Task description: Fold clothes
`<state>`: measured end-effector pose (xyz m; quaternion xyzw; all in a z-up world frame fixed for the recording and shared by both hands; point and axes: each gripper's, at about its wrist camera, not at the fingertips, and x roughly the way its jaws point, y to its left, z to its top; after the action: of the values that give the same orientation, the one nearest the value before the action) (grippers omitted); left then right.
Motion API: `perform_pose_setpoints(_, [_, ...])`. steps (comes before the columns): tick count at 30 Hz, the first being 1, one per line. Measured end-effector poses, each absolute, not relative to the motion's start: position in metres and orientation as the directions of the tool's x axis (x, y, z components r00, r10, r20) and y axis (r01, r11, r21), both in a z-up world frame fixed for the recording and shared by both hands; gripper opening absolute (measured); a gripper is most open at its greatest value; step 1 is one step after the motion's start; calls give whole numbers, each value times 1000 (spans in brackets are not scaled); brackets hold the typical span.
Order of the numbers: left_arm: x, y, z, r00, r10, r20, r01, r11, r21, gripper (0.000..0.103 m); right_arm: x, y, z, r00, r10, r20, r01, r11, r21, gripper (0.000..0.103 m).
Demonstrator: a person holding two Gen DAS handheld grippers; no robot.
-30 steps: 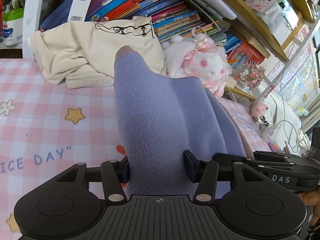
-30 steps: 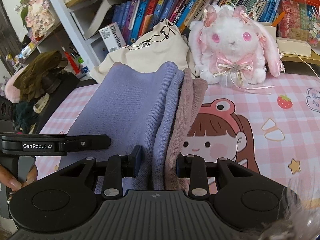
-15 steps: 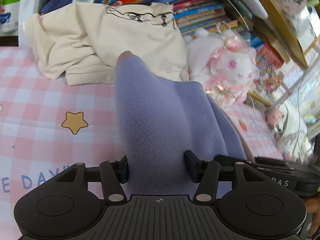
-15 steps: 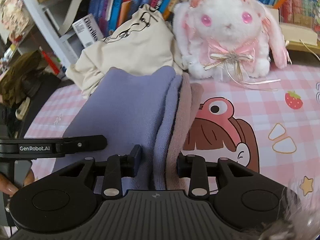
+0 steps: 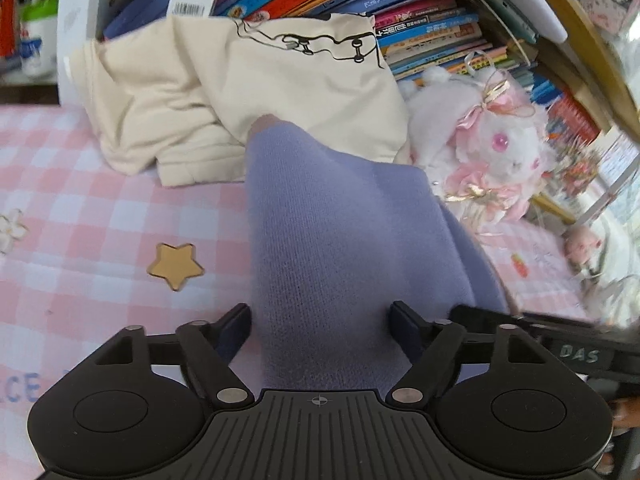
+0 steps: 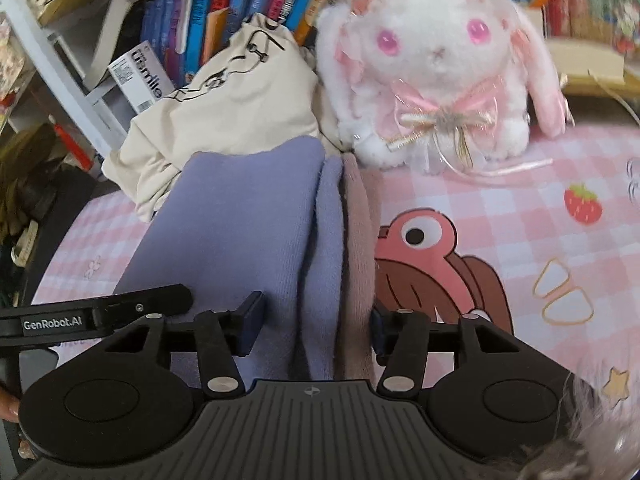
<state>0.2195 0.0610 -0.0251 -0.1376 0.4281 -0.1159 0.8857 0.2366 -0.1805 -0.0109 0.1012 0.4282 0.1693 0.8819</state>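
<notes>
A folded lilac knit garment (image 5: 340, 240) with a mauve-pink layer (image 6: 358, 240) on its right side lies on the pink checked table mat (image 5: 80, 208). Its far end reaches a crumpled cream garment (image 5: 248, 92) with a black line drawing. My left gripper (image 5: 320, 326) stands open around the garment's near left part, with the cloth filling the gap between the fingers. Around the near right part, where the lilac and mauve layers stack, my right gripper (image 6: 314, 328) is open too. Each gripper's body shows at the edge of the other's view.
A white and pink plush rabbit (image 6: 436, 68) sits just right of the cream garment. Behind both runs a shelf of books (image 5: 380, 4) on a white frame. The mat (image 6: 560, 240) carries a cartoon girl print, a strawberry and stars. A hand holds the left gripper's handle (image 6: 8, 404).
Both grippers carried the folded garment forward toward the shelf and the cream garment. The fingers of both have spread wider apart than before, loosening their hold on the cloth.
</notes>
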Motion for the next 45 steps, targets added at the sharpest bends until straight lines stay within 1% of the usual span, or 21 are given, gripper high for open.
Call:
perform_pose_setpoints(1, [218, 60, -22, 614, -303, -728, 85, 943, -321, 82, 235, -180, -8, 589, 370, -718, -212, 929, 305, 60])
perform_pose_setpoints(2, [214, 59, -19, 627, -282, -726, 83, 951, -298, 82, 232, -180, -6, 604, 358, -712, -213, 933, 289, 67])
perform_pose_setpoints(3, [211, 59, -15, 640, -260, -723, 79, 958, -275, 82, 229, -181, -3, 619, 347, -704, -214, 938, 274, 70])
perform_pose_setpoints(4, [207, 58, -12, 653, -239, -719, 76, 965, -252, 82, 226, -182, -1, 631, 338, -698, -215, 941, 262, 70])
perform_pose_setpoints(6, [199, 58, -6, 680, -200, -706, 65, 975, -213, 83, 218, -185, 3, 650, 317, -690, -207, 948, 241, 76])
perform_pose_setpoints(7, [194, 58, -3, 691, -186, -699, 61, 978, -200, 84, 214, -187, 5, 659, 305, -687, -201, 952, 230, 77])
perform_pose_setpoints(9, [183, 58, 1, 713, -161, -683, 53, 983, -176, 85, 203, -191, 8, 681, 278, -678, -181, 960, 212, 84])
perform_pose_setpoints(13, [158, 49, 2, 738, -125, -663, 56, 991, -123, 87, 179, -197, 12, 711, 224, -666, -135, 974, 183, 89])
perform_pose_setpoints(15, [146, 43, 1, 746, -112, -657, 61, 993, -99, 88, 167, -197, 13, 722, 197, -663, -124, 980, 157, 94])
perform_pose_setpoints(20, [114, 28, 0, 765, -80, -639, 72, 997, -39, 89, 132, -194, 10, 731, 159, -664, -140, 987, 82, 98])
perform_pose_setpoints(23, [95, 20, -1, 777, -62, -627, 76, 997, -4, 93, 113, -194, 7, 730, 135, -670, -144, 989, 43, 100])
perform_pose_setpoints(26, [84, 15, -2, 777, -51, -628, 49, 999, -20, 94, 96, -196, 5, 735, 104, -670, -123, 992, 19, 102])
perform_pose_setpoints(30, [69, 10, -6, 772, -12, -636, -20, 999, -42, 95, 78, -201, 0, 736, 70, -674, -62, 997, 36, 103])
perform_pose_setpoints(33, [58, 6, -9, 770, 17, -637, -46, 999, -29, 95, 68, -203, -4, 723, 73, -687, -50, 997, 54, 103])
perform_pose_setpoints(39, [39, -2, -13, 772, 18, -635, -15, 1000, 10, 96, 52, -201, -7, 725, 68, -685, -74, 997, 20, 103])
perform_pose_setpoints(45, [30, -10, -14, 767, 17, -642, 14, 999, 44, 97, 44, -204, -9, 725, 47, -687, -58, 998, 7, 103])
